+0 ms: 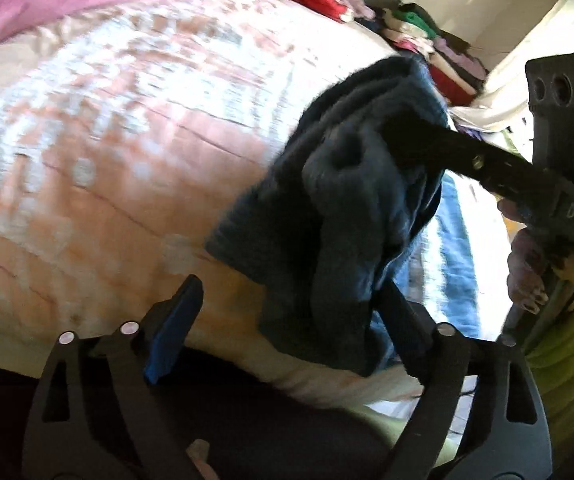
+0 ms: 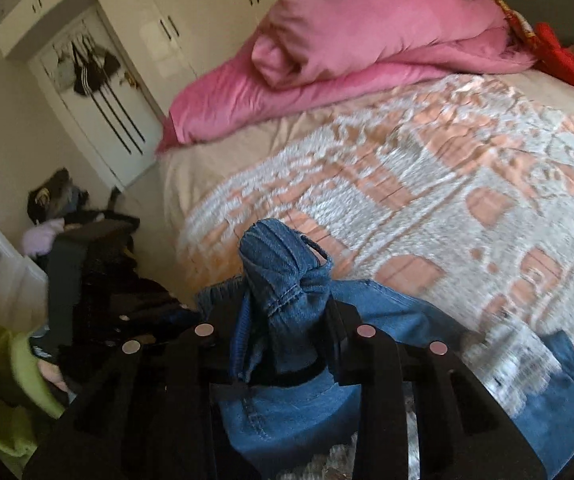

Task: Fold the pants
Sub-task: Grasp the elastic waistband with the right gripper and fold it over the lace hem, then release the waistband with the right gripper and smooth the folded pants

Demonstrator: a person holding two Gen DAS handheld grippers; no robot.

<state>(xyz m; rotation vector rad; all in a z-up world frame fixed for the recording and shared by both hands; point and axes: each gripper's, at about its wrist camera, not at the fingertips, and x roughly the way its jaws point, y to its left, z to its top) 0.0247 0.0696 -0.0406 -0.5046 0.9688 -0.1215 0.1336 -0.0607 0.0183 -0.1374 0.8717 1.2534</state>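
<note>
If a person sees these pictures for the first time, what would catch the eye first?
Probably the blue jeans, bunched up and clamped in the right gripper above the patterned bedspread. Next the pink duvet, heaped at the far end of the bed. The left gripper stands open beside the hanging denim.

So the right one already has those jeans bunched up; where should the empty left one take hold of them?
Probably the free lower edge of the jeans, coming from below and the left. They hang bunched from the right gripper, and the loose hem droops just above the open left gripper, so its fingers can close around that edge without reaching across.
</note>
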